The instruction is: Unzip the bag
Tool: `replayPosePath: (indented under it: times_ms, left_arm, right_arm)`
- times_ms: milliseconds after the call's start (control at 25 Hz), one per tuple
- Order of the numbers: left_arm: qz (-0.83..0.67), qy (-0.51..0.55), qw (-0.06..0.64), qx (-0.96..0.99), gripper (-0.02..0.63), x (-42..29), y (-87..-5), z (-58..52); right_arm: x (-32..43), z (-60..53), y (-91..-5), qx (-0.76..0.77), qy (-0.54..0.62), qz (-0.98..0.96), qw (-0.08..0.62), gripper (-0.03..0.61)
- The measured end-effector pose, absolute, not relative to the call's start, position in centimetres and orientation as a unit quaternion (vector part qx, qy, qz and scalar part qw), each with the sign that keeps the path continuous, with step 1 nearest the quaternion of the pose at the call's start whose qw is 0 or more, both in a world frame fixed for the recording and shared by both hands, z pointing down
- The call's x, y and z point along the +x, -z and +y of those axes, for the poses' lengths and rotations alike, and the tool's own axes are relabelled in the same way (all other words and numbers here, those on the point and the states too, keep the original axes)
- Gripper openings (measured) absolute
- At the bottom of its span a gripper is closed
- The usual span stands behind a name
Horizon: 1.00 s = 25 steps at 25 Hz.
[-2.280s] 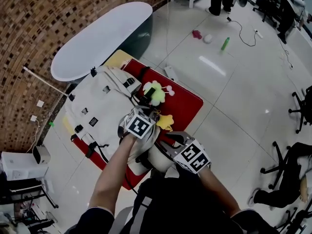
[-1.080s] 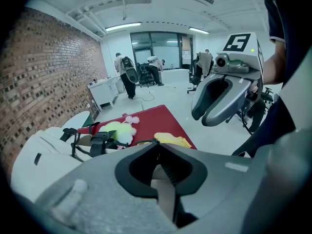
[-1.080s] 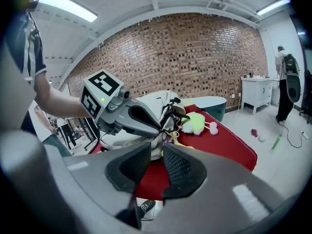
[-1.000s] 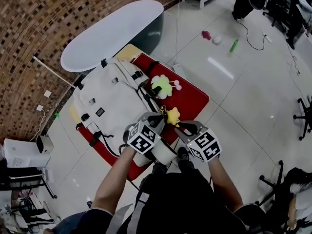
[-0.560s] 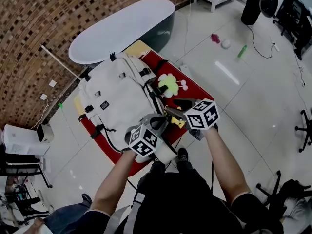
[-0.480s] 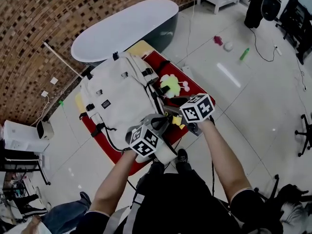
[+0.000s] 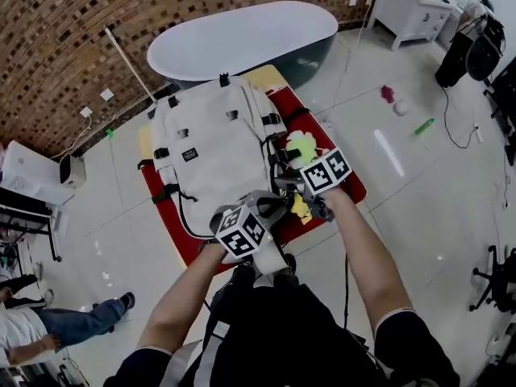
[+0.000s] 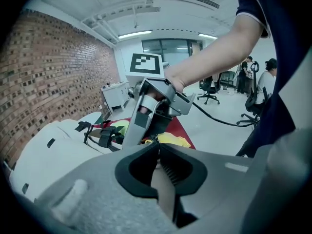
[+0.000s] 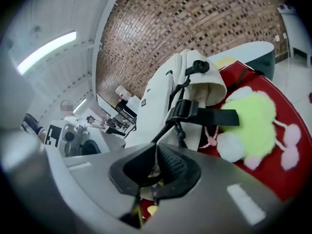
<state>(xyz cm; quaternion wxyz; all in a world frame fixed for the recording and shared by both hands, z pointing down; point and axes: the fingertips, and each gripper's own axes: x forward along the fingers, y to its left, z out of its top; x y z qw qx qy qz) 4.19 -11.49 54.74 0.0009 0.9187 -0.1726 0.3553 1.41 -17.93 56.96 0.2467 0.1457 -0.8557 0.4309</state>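
**Pale backpack on red mat, both grippers clamped at its near end**

A glossy tiled floor point(image 7: 419, 216) runs up to a brick wall point(image 7: 72, 22), with a long white tub point(image 7: 242, 39) along the wall. Just in front of the tub lies a red mat point(image 7: 172, 220), and the bag point(image 7: 218, 147) lies flat on it, covering most of its left part, with its far end towards the tub.

The bag is an off-white backpack with black webbing straps, black buckles and a small dark label on its face. From the right gripper view it rises as a rounded pale bulk crossed by a black strap point(image 9: 214, 116) with a buckle. At its right edge a fluffy green plush point(image 7: 302, 147) with pale pom-poms rests on the mat, and nearer the person a small yellow charm point(image 7: 300, 208) sits at the bag's near right corner.

The left gripper point(image 8: 158, 148) is clenched on a pale strip of the bag's fabric at that near end. The right gripper point(image 9: 156, 149), just beside it, has just been closing, and its jaws now meet on what looks like the zip pull point(image 9: 154, 175), a thin piece with yellow showing behind it.
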Motion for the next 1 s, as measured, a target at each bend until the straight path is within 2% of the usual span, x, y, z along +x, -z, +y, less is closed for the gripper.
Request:
replayPosePath:
  times_ms: [240, 440, 520, 640, 680, 720, 840, 1000]
  left_arm:
    - [-0.1, -0.369, -0.008, 0.924, -0.002, 4.8, -55.4, -5.9]
    - [-0.184, -0.366, 0.009, 0.912, 0.0, 4.6, -55.5, -6.9]
    - [-0.232, -0.363, 0.037, 0.902, 0.001, 4.1, -55.3, -8.3]
    - [-0.291, -0.329, 0.127, 0.889, 0.007, 4.1, -54.8, -9.2]
    - [-0.303, -0.315, 0.153, 0.886, 0.055, 4.2, -54.6, -9.3]
    - [-0.315, -0.302, 0.171, 0.883, 0.069, 4.2, -54.4, -9.3]
    - [-0.337, -0.26, 0.218, 0.878, 0.099, 4.4, -53.5, -9.5]
    - [-0.353, -0.217, 0.252, 0.875, 0.101, 4.9, -52.4, -9.8]
  right_arm:
    - [2.6, -19.7, -56.4, 0.17, -0.424, -0.855, 0.243, 0.02]
    - [2.8, -19.4, -56.0, 0.158, -0.424, -0.861, 0.233, 0.021]
    - [2.9, -19.2, -56.1, 0.158, -0.424, -0.862, 0.227, 0.021]
    - [3.1, -19.1, -55.9, 0.153, -0.42, -0.864, 0.23, 0.023]
    - [3.1, -19.1, -55.8, 0.15, -0.417, -0.866, 0.233, 0.023]
    - [3.0, -19.2, -55.7, 0.147, -0.413, -0.867, 0.237, 0.023]
    - [3.0, -19.0, -55.6, 0.143, -0.395, -0.871, 0.255, 0.023]
    - [2.7, -18.6, -55.6, 0.131, -0.369, -0.875, 0.286, 0.023]
